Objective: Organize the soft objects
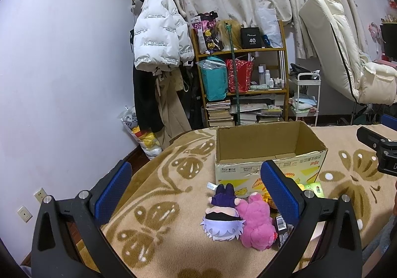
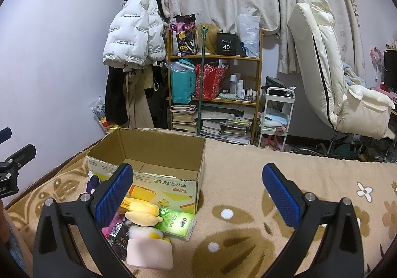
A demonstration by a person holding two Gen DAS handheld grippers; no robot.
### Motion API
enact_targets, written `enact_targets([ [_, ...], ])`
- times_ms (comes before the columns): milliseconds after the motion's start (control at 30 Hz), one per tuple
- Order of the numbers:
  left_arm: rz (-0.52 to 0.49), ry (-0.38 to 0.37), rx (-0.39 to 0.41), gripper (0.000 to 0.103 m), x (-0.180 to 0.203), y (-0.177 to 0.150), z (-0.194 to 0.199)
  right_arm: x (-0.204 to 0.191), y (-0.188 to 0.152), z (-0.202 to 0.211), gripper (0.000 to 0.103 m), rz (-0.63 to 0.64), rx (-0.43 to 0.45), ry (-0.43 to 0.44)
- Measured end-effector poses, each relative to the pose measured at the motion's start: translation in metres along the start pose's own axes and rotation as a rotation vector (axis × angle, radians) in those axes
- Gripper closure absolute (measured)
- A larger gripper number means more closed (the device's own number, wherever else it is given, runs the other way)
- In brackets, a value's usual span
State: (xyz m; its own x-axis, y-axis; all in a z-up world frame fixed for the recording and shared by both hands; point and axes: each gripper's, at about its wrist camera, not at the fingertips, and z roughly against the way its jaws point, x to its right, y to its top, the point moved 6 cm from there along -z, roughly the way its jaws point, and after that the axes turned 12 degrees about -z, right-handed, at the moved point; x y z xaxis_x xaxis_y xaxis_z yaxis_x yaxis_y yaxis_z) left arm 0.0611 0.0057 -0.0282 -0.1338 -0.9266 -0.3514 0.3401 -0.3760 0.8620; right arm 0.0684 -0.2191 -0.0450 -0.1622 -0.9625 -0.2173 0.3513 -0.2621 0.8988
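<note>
On the near side of the blanket, the left gripper [image 1: 196, 192], fingers spread wide and empty, is hovering nearest the white-haired plush [image 1: 222, 223] and pink plush [image 1: 256, 222], while the equally wide, empty right gripper [image 2: 197, 194] is waiting right of the empty cardboard box [image 2: 158, 151].

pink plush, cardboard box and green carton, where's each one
pink plush [image 1: 255, 224], left wrist view, middle of its fuzzy body
cardboard box [image 2: 171, 193], right wrist view, printed front wall
green carton [image 2: 177, 224], right wrist view, its top face
</note>
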Motion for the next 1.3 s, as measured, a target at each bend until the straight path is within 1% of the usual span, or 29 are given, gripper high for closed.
enact_targets([
  [1300, -0.006, -0.004, -0.01, 0.001, 0.0037, -0.0063, -0.0035, 0.0008, 0.0004, 0.0003, 0.0, 0.002, -0.001, -0.001],
])
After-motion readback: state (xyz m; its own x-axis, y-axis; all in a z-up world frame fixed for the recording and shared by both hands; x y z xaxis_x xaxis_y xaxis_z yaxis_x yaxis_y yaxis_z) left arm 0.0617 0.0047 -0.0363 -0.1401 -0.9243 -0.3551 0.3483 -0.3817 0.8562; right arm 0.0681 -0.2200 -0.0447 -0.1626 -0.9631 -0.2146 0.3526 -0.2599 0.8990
